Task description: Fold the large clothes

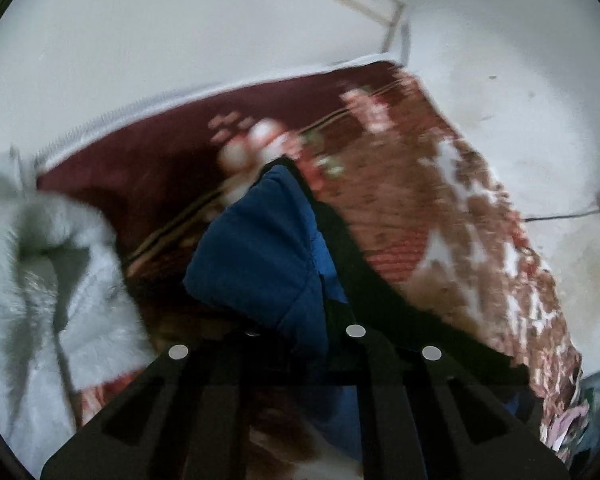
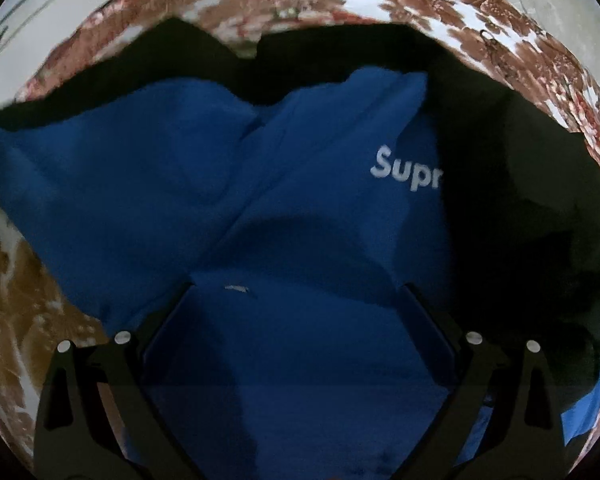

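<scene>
Left gripper (image 1: 300,344): fingers drawn close around a bunched fold of the blue and black jacket (image 1: 268,248), which rises from between them and is lifted clear of the bed.
Right gripper (image 2: 296,320): fingers spread wide, nothing between them; it hovers just over the jacket's blue panel, whether touching the cloth cannot be told.
Jacket, right wrist view: it fills the frame, blue panels rumpled across the middle, black fabric (image 2: 520,184) folded over along the top and right, and white lettering (image 2: 406,174) reading "Supr" cut off by the black edge.
Progress, as a judgement: the fold looks under way but far from finished; the garment is creased, unevenly layered and partly in the air, with squaring and flattening left to do.
Surface: a patterned blanket (image 1: 440,200) in maroon, brown and white covers the bed under the jacket.
Beside it: a pale grey fleecy garment (image 1: 60,280) lies at the left, near the jacket.
Room: white walls (image 1: 180,40) behind the bed; a dark cable (image 1: 560,216) runs to a wall fitting at the right.
</scene>
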The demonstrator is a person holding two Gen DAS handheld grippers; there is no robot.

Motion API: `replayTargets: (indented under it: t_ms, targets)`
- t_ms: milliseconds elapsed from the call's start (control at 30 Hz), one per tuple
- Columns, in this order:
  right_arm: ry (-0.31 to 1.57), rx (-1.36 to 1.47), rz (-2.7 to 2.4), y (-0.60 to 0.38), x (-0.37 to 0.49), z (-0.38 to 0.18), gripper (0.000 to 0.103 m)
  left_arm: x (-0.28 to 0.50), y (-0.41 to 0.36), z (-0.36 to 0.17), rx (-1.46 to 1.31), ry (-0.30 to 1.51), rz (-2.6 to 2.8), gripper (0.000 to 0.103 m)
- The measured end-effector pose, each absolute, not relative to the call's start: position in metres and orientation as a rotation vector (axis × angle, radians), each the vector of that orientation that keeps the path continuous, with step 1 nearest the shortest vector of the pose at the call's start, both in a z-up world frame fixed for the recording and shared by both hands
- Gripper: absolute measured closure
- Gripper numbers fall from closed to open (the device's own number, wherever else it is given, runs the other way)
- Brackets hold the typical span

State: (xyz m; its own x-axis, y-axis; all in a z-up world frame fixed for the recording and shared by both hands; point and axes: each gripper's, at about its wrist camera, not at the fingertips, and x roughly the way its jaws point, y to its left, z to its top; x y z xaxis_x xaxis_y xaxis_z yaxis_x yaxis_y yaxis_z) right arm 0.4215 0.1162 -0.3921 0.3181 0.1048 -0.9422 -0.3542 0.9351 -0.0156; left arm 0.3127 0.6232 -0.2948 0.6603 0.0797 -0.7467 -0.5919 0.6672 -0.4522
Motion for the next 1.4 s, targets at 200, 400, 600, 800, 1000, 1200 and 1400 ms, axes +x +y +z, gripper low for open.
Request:
replayTargets:
  t_ms: [200, 400, 600, 800, 1000, 1200, 1400]
  targets:
    - [1.186, -0.246, 0.327, 0.115, 0.418, -0.4, 0.005, 0.332, 0.555, -0.19, -0.691, 0.622, 0.288, 0.096]
    - [1.189, -0.261, 0.348, 0.112, 0.413, -0.4, 0.005, 0.382, 0.428, -0.108, -0.701, 0.526, 0.108, 0.096]
    - [1.234, -0.286, 0.39, 0.111, 0.416, -0.4, 0.005, 0.429, 0.265, -0.069, -0.668, 0.497, -0.068, 0.096]
    - [1.285, -0.263, 0.455, 0.093, 0.404, -0.397, 0.005, 0.483, 0.073, -0.1, -0.514, 0.613, -0.216, 0.096]
    - [1.275, -0.288, 0.477, 0.078, 0.384, -0.396, 0.005, 0.502, -0.062, -0.168, -0.377, 0.794, -0.307, 0.096]
    - [1.229, -0.328, 0.56, 0.063, 0.368, -0.396, 0.005, 0.502, -0.16, -0.258, -0.172, 0.973, -0.351, 0.095]
    - [1.169, -0.352, 0.65, 0.049, 0.351, -0.395, 0.005, 0.487, -0.223, -0.324, 0.082, 1.109, -0.335, 0.094]
